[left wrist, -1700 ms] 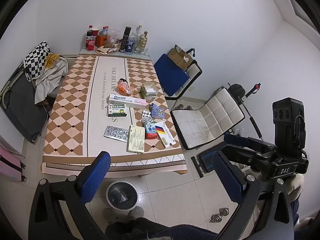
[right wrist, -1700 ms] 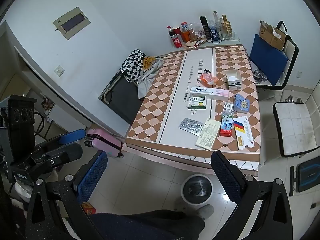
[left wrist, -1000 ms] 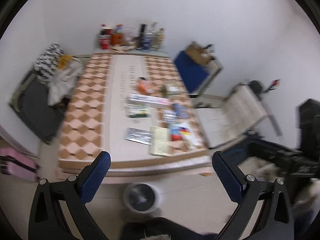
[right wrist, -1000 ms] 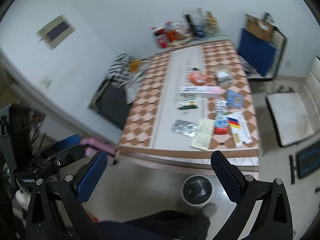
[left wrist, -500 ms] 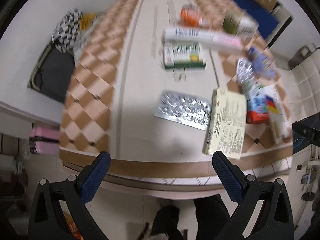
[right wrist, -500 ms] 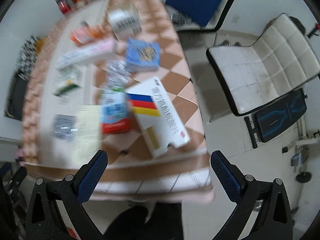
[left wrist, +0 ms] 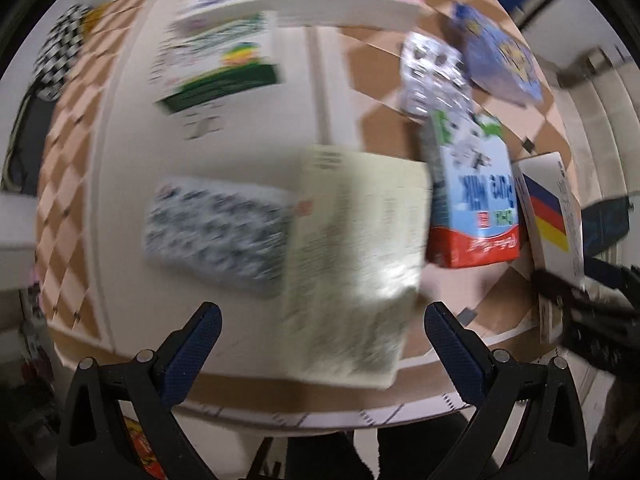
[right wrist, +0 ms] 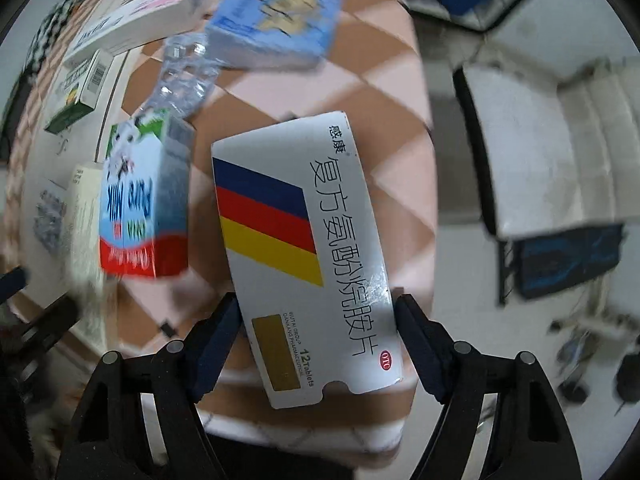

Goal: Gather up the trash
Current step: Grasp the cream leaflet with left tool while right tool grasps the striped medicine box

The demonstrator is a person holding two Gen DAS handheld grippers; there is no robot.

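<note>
- Since the pictures from a moment before, both grippers had dropped from a high look over the room to close above the near end of the checkered bench — the approach looked done and the picking about to start.
- The right gripper had just been closing its fingers; they stood either side of the white tablet box with blue, red and yellow stripes, at or just beside its long edges. Whether the pads were already pressing could not be told, so I judged the box bracketed, not held.
- The left gripper hung wide apart with nothing in it, over the near end of a pale printed medicine box lying flat on the bench.
- Only the left view showed the silver blister sheet plainly, touching the pale box's left side, and the green-and-white box beyond.
- Only the right view showed the tablet box's near end overhanging the bench edge — a help for the grip — and the milk carton just left of it.
- No bin showed in either current view.
</note>
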